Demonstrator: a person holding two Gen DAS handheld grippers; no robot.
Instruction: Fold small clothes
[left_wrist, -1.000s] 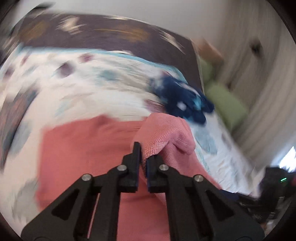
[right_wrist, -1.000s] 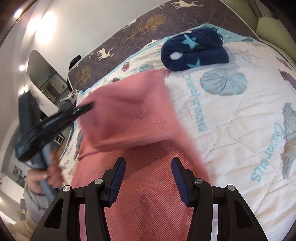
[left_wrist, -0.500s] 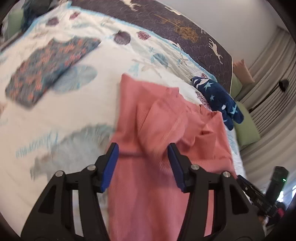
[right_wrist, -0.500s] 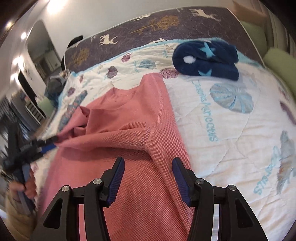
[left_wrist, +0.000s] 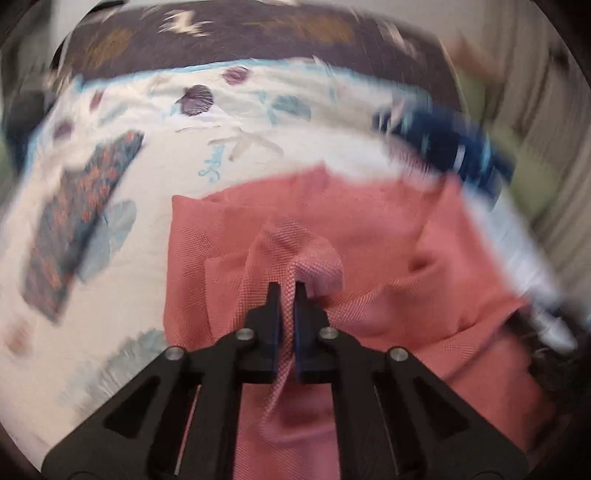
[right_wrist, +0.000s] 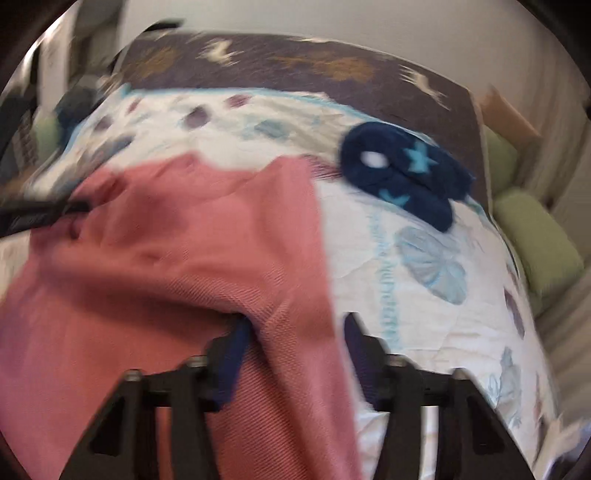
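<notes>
A salmon-pink knit garment (left_wrist: 369, 229) lies rumpled on the white sea-print bedspread (left_wrist: 155, 177). My left gripper (left_wrist: 287, 290) is shut on a raised fold of the pink fabric near the garment's middle. The right wrist view shows it as a blurred black gripper (right_wrist: 48, 212) at the far left, pulling the cloth. My right gripper (right_wrist: 295, 328) sits over the right edge of the pink garment (right_wrist: 177, 251). Its jaws are closing with the edge of the fabric between them. The right finger (right_wrist: 356, 339) still stands clear of the cloth.
A folded navy garment with light-blue stars (right_wrist: 402, 173) lies at the back right of the bed. A dark blue patterned garment (left_wrist: 77, 225) lies flat at the left. A dark quilt with deer (right_wrist: 295, 62) runs along the back. Green cushions (right_wrist: 535, 236) sit past the right edge.
The left gripper let go of the pink cloth, stood open over it, and has now shut on a fold again. The right gripper moved over the garment's right edge, with cloth now between its jaws.
</notes>
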